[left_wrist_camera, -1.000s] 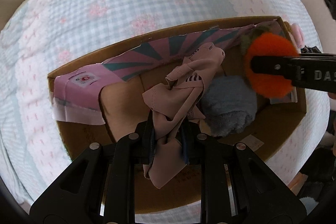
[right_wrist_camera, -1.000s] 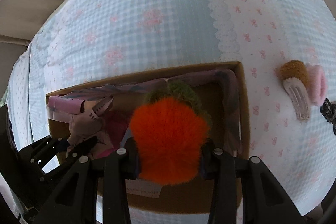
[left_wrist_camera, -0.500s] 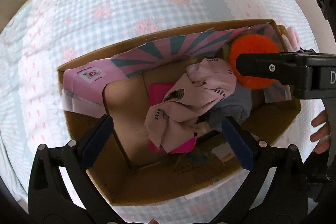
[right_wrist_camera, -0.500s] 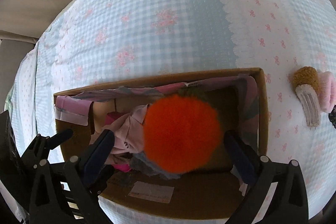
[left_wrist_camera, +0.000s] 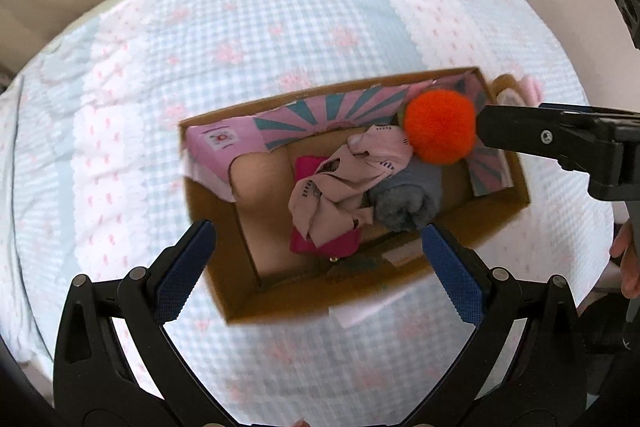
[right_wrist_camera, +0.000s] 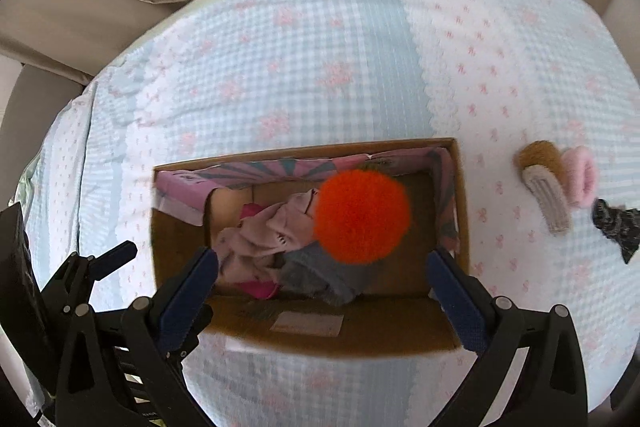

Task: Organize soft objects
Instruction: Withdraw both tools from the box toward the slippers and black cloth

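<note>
Open brown cardboard box (left_wrist_camera: 224, 227) (right_wrist_camera: 460, 211) with a pink-and-teal sunburst lining on its far wall sits on a round surface under a pale blue gingham cloth with pink flowers and bows (left_wrist_camera: 280, 27) (right_wrist_camera: 320, 47); cannot tell whether that surface is a worktop or a cushion.

Inside the box, bunched toward one end: a crumpled dusty-pink fabric piece with small dark dashes (left_wrist_camera: 344, 183) (right_wrist_camera: 264, 231) lying over a magenta pouch (left_wrist_camera: 320, 245) (right_wrist_camera: 256, 289); a rolled grey fleece item (left_wrist_camera: 408, 199) (right_wrist_camera: 324, 275) touching the pink fabric; a fluffy bright orange pom-pom (left_wrist_camera: 439, 126) (right_wrist_camera: 361, 216) over the grey roll near the far wall. Whether the pom-pom rests on the pile or is in mid-air cannot be told.

Left tongs (left_wrist_camera: 316, 259) spread wide, blue pads well apart, nothing between them, above the box's near rim. Right tongs (right_wrist_camera: 322, 301) likewise released and empty, framing the box from above. In the left view one dark finger of the right tongs (left_wrist_camera: 532, 135) reaches in from the right, just beside the pom-pom.

Outside the box, on the cloth: a brown fuzzy hair clip (right_wrist_camera: 542, 175), a pink fuzzy piece (right_wrist_camera: 580, 173) touching it, a dark patterned scrunchie (right_wrist_camera: 616, 223) near the edge
</note>
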{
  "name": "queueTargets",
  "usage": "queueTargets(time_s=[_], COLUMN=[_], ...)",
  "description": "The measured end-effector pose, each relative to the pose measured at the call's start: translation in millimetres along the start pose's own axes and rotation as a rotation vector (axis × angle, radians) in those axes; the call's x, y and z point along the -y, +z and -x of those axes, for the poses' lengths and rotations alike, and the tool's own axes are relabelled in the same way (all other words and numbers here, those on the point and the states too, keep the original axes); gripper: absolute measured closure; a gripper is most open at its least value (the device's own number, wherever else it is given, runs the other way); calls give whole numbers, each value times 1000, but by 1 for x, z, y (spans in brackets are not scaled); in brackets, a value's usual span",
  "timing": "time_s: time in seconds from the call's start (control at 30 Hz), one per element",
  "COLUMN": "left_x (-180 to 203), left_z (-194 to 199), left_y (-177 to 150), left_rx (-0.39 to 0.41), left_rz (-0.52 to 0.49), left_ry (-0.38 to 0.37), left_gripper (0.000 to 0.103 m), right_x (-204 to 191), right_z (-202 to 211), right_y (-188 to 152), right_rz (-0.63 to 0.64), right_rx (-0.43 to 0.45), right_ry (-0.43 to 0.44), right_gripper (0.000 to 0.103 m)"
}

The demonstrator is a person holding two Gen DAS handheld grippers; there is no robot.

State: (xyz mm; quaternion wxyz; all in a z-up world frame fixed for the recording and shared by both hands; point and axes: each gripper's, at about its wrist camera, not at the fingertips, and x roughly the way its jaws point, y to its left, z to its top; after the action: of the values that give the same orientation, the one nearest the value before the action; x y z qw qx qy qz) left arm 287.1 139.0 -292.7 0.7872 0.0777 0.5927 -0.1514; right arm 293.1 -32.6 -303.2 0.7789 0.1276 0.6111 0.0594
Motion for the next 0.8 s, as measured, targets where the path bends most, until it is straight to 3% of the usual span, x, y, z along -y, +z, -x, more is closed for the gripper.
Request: queueTargets(time_s=[0.43,0.8], left_x=[4,57], left_z=[122,179], left_y=[-38,-54], left_rx=[186,307], left_rz=[106,129], left_ry=[20,-26], left_gripper=[0,0], right_x=[-29,10], right_z=[125,213], right_y=[-57,-115], right_rz=[56,10], right_rx=[217,406], right_ry=[-43,-151], right_gripper=[0,0])
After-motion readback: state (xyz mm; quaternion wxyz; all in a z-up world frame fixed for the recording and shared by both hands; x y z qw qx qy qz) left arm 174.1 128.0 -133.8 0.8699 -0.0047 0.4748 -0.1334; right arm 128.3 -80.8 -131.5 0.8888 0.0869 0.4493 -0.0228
